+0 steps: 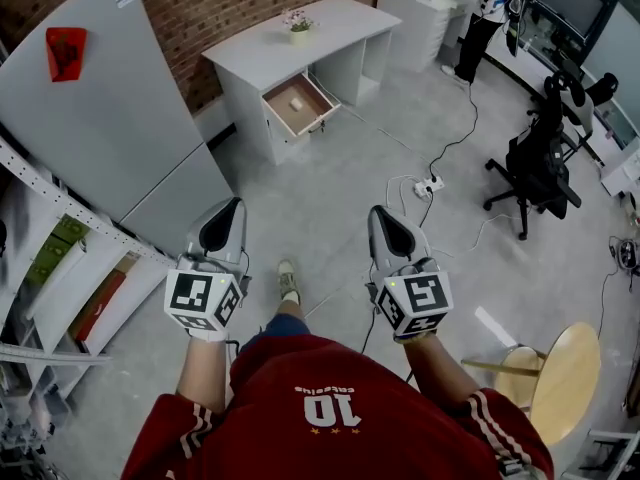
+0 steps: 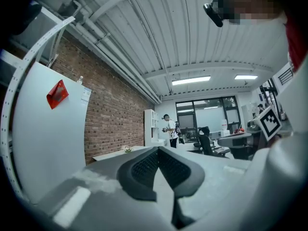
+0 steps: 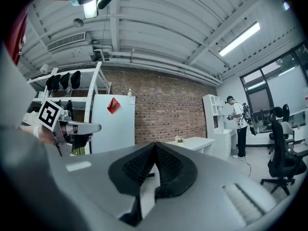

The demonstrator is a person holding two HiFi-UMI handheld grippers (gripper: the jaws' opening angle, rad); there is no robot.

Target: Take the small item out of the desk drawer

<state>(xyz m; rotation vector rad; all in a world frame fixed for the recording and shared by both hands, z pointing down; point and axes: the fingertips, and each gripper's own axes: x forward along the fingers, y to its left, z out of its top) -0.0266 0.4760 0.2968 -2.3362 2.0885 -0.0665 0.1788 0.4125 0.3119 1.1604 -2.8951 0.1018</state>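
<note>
A white desk (image 1: 300, 48) stands against the brick wall at the far side of the room. Its drawer (image 1: 300, 105) is pulled out, and a small pale item (image 1: 297, 103) lies inside it. Both grippers are held in front of the person, a few steps short of the desk. My left gripper (image 1: 223, 218) is shut with nothing in it, and so is my right gripper (image 1: 388, 223). In the right gripper view the desk (image 3: 190, 143) shows beyond the closed jaws. The left gripper view shows the desk's top (image 2: 115, 153) just past the jaw tips.
A grey panel (image 1: 110, 118) leans at the left beside metal shelving (image 1: 60, 268). A black office chair (image 1: 535, 168) stands at the right, a round wooden stool (image 1: 560, 373) near right. Cables and a power strip (image 1: 432, 184) lie on the floor. A person (image 3: 239, 126) stands far off.
</note>
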